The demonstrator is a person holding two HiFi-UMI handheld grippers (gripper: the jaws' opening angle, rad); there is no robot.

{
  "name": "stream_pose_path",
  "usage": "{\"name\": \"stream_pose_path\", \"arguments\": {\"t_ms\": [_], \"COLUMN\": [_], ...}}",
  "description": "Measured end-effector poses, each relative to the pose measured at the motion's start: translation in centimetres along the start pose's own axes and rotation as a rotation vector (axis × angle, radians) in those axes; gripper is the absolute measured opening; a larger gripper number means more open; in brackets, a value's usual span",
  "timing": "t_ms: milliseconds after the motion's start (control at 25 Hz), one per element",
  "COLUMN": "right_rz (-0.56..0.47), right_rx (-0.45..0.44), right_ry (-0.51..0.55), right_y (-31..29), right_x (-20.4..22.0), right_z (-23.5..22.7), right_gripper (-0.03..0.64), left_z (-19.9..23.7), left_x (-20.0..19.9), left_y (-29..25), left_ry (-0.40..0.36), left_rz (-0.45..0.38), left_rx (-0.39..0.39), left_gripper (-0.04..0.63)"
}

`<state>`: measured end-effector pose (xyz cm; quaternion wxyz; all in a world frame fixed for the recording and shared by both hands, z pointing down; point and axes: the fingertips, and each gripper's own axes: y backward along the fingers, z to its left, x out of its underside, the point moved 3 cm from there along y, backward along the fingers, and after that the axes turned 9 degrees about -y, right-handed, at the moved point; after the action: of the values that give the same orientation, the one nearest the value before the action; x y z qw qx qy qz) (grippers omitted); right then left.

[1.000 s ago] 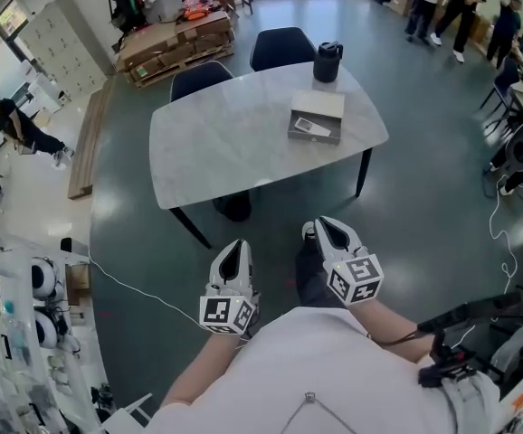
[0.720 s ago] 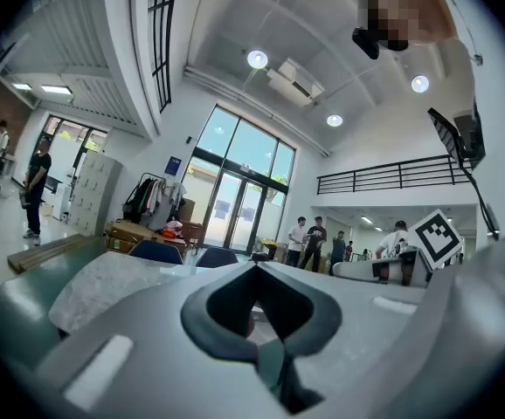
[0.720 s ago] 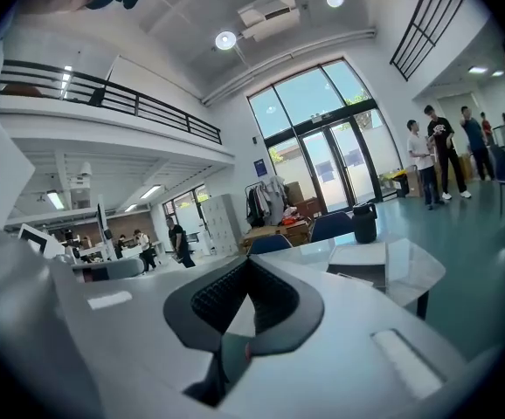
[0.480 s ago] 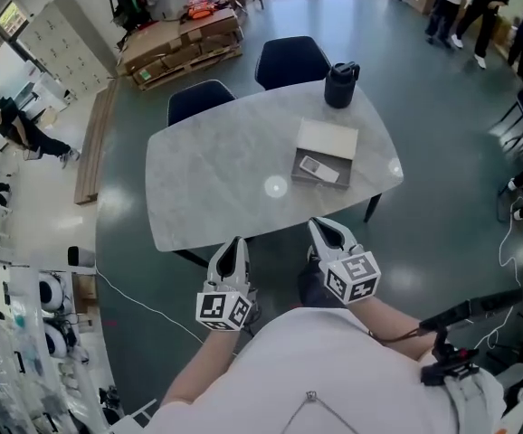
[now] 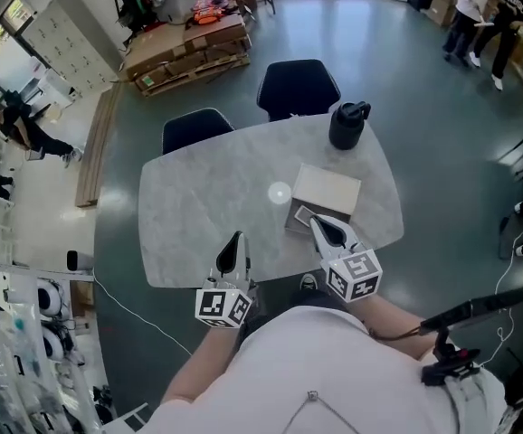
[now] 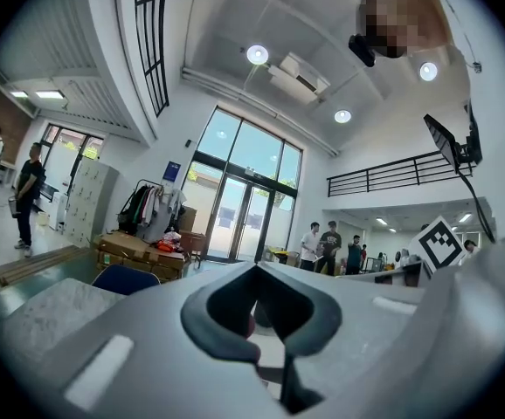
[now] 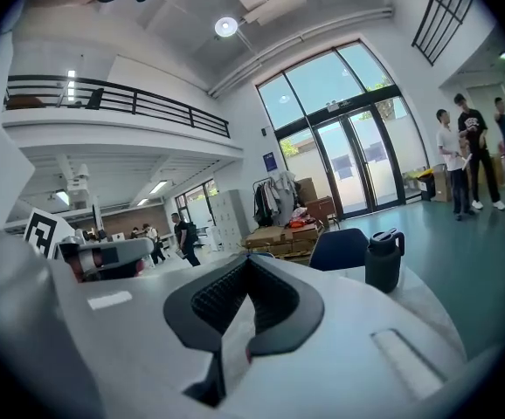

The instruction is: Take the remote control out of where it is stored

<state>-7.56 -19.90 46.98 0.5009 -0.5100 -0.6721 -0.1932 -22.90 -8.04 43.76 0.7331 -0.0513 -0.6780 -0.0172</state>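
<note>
A pale flat box [image 5: 327, 189] lies on the grey marble table [image 5: 198, 215], right of the middle. Its low front tray faces me, and a sliver of the white remote control [image 5: 300, 213] shows there. My right gripper [image 5: 317, 223] hangs over that tray with its jaws shut and empty, covering most of the remote. My left gripper [image 5: 234, 240] is shut and empty over the table's near edge, well left of the box. Both gripper views point up into the hall, with the left gripper [image 6: 254, 273] and the right gripper [image 7: 248, 264] shut on nothing.
A black jug [image 5: 347, 125] stands behind the box near the table's far right edge, and the black jug [image 7: 383, 260] also shows in the right gripper view. Two dark blue chairs [image 5: 298, 84] [image 5: 196, 129] stand at the far side. People stand at the back right.
I have come up to the table. Both grippers went forward from above the floor to over the table's near edge, and the right one now covers the box's front tray.
</note>
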Motion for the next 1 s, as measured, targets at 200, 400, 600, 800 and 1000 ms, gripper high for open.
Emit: {"name": "stream_pose_path", "arguments": {"t_ms": [200,400,600,800,1000], "right_rz": [0.018,-0.003,-0.065,-0.092,-0.105], "right_rx": [0.009,0.030,0.052,0.116,0.200], "right_ry": [-0.018,-0.024,-0.001,-0.010,-0.035], "right_y": [-3.0,-4.7,-4.9,-5.0,-4.5], "right_x": [-1.6,-1.8,-3.6,-4.6,-4.0], "right_z": [-3.3,-4.2,-4.1,-5.4,-7.1], "right_gripper": [0.021,0.021,0.020,0.021,0.021], "left_z": [1.0,2.4,2.4,1.8,0.8], "left_x": [-0.6,-0.1,-0.5,-0.4,1.3], "left_y": [-4.1,-6.7,-9.7,-12.4,-15.1], "left_ry": [-0.009,-0.010,-0.007,-0.025,-0.094], "left_rz": [0.013,0.006,-0.011,-0.012,0.050], "left_rx": [-0.023,0.022,0.113,0.206,0.311], "left_gripper": [0.001,0.001,0.001,0.001,0.001]}}
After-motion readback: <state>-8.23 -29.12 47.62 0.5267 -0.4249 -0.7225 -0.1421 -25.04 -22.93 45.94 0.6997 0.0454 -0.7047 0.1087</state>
